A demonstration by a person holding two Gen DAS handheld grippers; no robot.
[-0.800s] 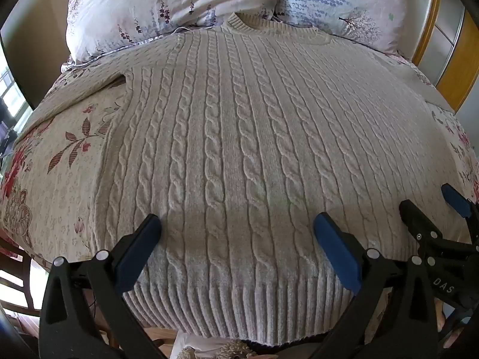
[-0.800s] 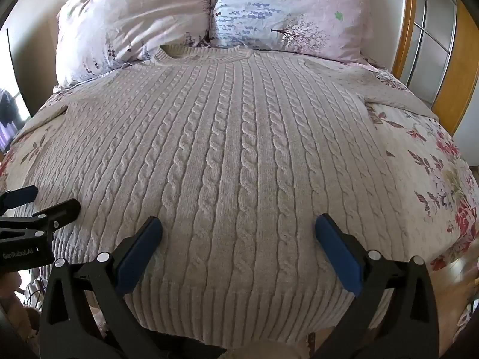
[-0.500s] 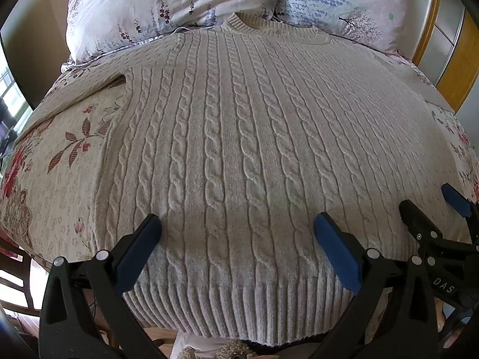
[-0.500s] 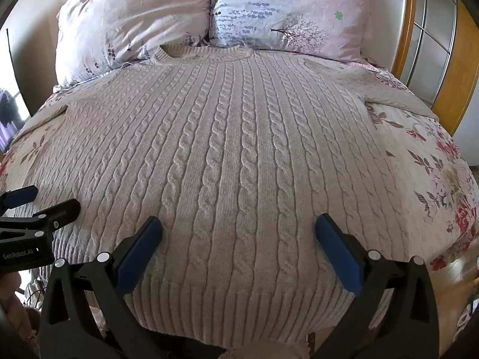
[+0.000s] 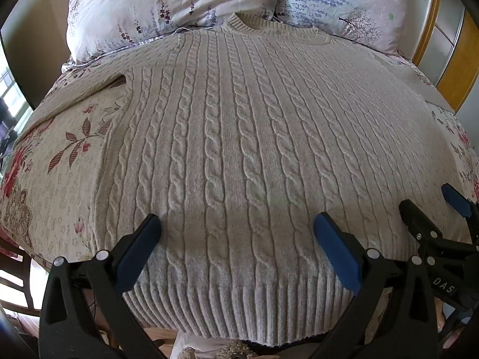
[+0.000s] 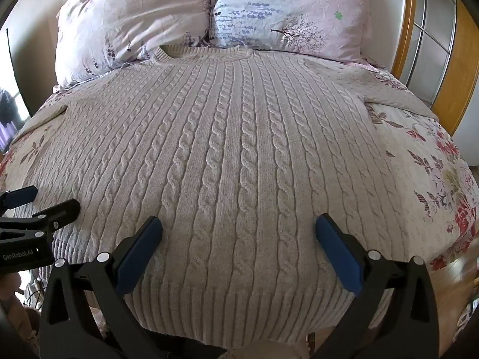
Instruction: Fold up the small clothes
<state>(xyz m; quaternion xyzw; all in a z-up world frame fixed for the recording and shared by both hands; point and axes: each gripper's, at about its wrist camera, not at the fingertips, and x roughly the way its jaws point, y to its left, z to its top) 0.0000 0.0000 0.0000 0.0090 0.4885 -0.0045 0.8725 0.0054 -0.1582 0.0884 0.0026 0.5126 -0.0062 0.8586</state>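
Floral-quilted bed (image 5: 57, 161) below two pillows (image 6: 287, 9), cream cable-knit sweater (image 5: 239, 137) flat across it, collar toward pillows, left gripper (image 5: 236, 248) and right gripper (image 6: 239, 248) both spread wide over sweater hem, gripping nothing; risk of thick knit bunching, pinching one layer only.

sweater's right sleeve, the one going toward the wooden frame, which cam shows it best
The right wrist view. There the sleeve lies clear of the sweater body, armpit visible, running out toward the wooden frame. In the left wrist view that sleeve is squeezed at the picture's edge, and its join with the body is hard to make out.
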